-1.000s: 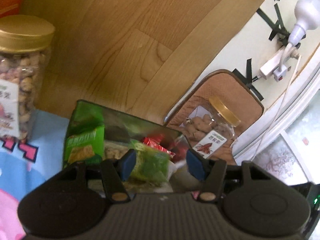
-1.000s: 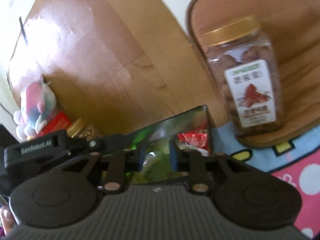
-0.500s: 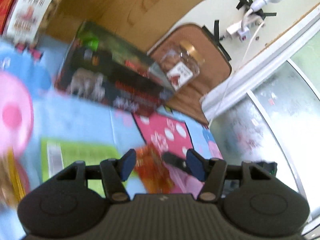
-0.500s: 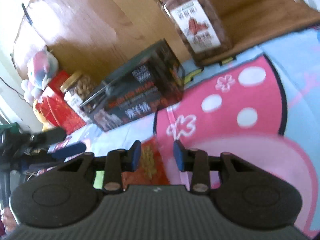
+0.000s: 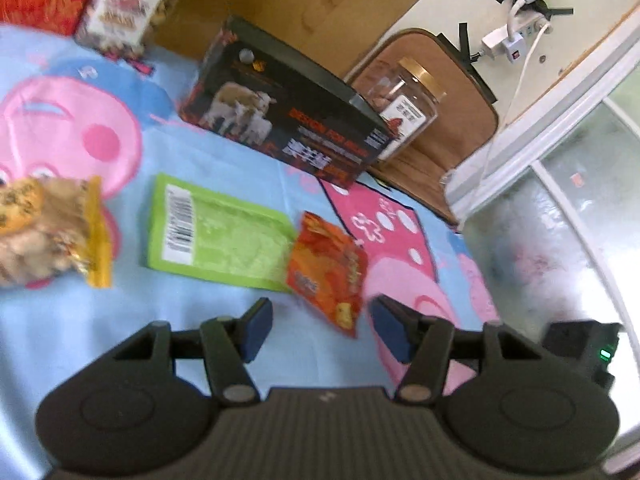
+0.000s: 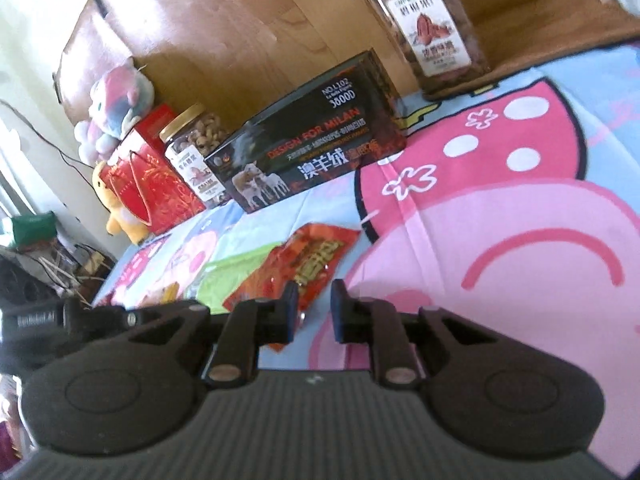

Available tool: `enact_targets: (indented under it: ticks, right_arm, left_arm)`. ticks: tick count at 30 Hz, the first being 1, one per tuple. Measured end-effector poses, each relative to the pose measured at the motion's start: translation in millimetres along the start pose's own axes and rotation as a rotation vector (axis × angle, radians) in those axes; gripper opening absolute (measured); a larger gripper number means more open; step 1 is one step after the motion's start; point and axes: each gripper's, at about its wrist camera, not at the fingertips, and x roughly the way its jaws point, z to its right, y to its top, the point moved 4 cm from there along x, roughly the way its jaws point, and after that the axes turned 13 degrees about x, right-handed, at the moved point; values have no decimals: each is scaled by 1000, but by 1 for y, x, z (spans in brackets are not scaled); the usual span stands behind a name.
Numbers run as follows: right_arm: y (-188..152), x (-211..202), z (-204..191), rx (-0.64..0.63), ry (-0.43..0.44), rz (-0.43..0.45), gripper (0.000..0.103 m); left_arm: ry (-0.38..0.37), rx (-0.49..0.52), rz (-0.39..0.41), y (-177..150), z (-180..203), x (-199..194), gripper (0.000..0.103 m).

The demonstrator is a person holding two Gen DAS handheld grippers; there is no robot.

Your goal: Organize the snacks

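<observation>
A red-orange snack packet lies on the cartoon bedsheet, just ahead of my open, empty left gripper. A green packet lies flat to its left, and a yellow-edged biscuit bag lies further left. The black open-top box stands beyond them. In the right wrist view the same red-orange packet lies just ahead of my right gripper, whose jaws stand narrowly apart and hold nothing. The black box is behind it.
A gold-lidded nut jar stands on a brown mat right of the box; it also shows in the right wrist view. A second nut jar, a red gift bag and plush toys stand left of the box against the wooden headboard.
Both grippers pulled back from inside the black box and swung down over the sheet. The red-orange packet now lies ahead of both; the left jaws stay wide open.
</observation>
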Motion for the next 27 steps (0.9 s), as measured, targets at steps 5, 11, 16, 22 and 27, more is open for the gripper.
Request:
enact_targets:
  ticks: [5, 11, 16, 22, 27]
  right_arm:
    - [-19, -11, -11, -107, -49, 47, 23]
    - [-28, -13, -19, -130, -56, 60, 23]
    - [-34, -17, -22, -128, -64, 85, 23]
    - [-37, -21, -23, -122, -79, 116, 24]
    - [-39, -23, -22, -119, -92, 139, 27]
  left_arm:
    - [126, 82, 27, -4, 9, -13, 58]
    - [235, 157, 41, -8, 17, -23, 58]
    - [275, 173, 44, -14, 15, -29, 58]
    - [327, 205, 51, -21, 11, -33, 59]
    - [347, 234, 63, -28, 9, -32, 59]
